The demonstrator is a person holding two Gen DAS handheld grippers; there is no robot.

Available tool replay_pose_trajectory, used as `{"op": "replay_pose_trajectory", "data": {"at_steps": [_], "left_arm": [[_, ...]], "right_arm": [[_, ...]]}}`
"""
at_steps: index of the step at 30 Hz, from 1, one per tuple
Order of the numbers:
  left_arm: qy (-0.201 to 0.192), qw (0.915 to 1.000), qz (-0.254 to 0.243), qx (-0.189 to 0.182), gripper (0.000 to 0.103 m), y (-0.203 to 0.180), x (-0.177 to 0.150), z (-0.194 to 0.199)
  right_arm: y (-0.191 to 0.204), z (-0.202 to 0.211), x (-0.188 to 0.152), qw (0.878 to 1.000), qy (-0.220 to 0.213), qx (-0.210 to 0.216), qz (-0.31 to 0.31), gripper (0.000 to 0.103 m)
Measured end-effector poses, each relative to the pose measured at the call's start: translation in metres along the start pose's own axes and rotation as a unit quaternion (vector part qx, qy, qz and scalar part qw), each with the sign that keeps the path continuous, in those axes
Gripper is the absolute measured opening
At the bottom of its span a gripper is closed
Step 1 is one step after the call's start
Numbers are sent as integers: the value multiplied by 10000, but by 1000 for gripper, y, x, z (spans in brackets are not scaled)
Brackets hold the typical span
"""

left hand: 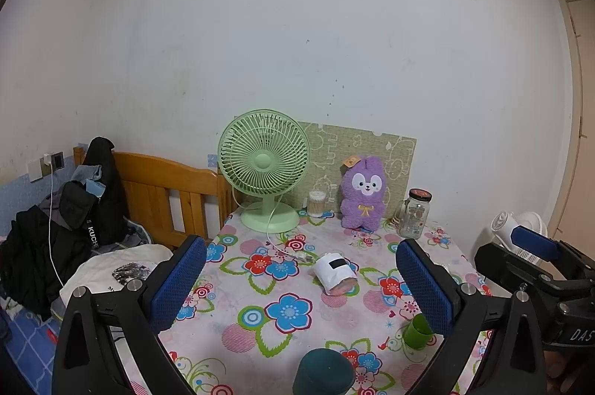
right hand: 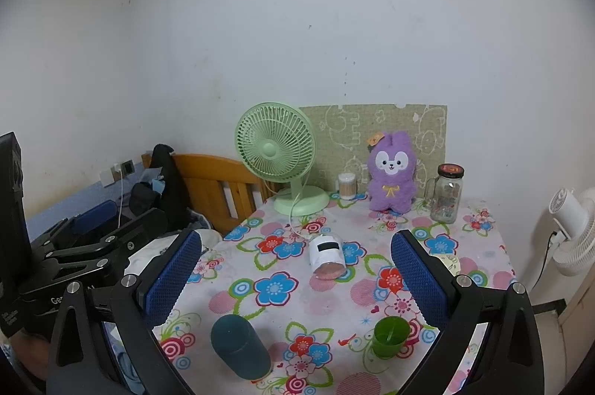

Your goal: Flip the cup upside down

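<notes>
A small green cup point(right hand: 389, 335) stands mouth up on the floral tablecloth near the front right; it also shows in the left wrist view point(left hand: 418, 331), partly behind my left gripper's right finger. A dark teal cup point(right hand: 240, 346) stands mouth down at the front left, also in the left wrist view point(left hand: 322, 372). A white-wrapped cup point(right hand: 326, 257) lies on its side mid-table. My left gripper point(left hand: 301, 283) is open and empty above the table. My right gripper point(right hand: 295, 278) is open and empty, above the cups.
A green desk fan point(right hand: 277, 153), a cotton swab jar point(right hand: 346, 186), a purple plush toy point(right hand: 392, 172) and a glass jar mug point(right hand: 448, 194) stand along the back wall. A wooden bed frame point(left hand: 167, 190) with clothes is left; a white fan point(right hand: 572, 231) is right.
</notes>
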State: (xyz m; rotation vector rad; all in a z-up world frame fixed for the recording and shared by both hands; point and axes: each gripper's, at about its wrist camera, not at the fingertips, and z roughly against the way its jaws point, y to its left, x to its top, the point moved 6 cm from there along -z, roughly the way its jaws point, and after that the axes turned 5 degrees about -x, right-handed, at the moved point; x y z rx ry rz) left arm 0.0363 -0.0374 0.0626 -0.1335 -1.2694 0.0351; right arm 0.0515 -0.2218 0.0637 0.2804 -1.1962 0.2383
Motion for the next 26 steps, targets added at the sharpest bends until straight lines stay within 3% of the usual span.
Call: {"op": "replay_pose_trajectory", "data": {"at_steps": [26], "left_arm": [[6, 10000, -10, 7, 103, 0, -4, -2]], "right_arm": [[2, -3, 0, 10000, 6, 11, 8, 103]]}}
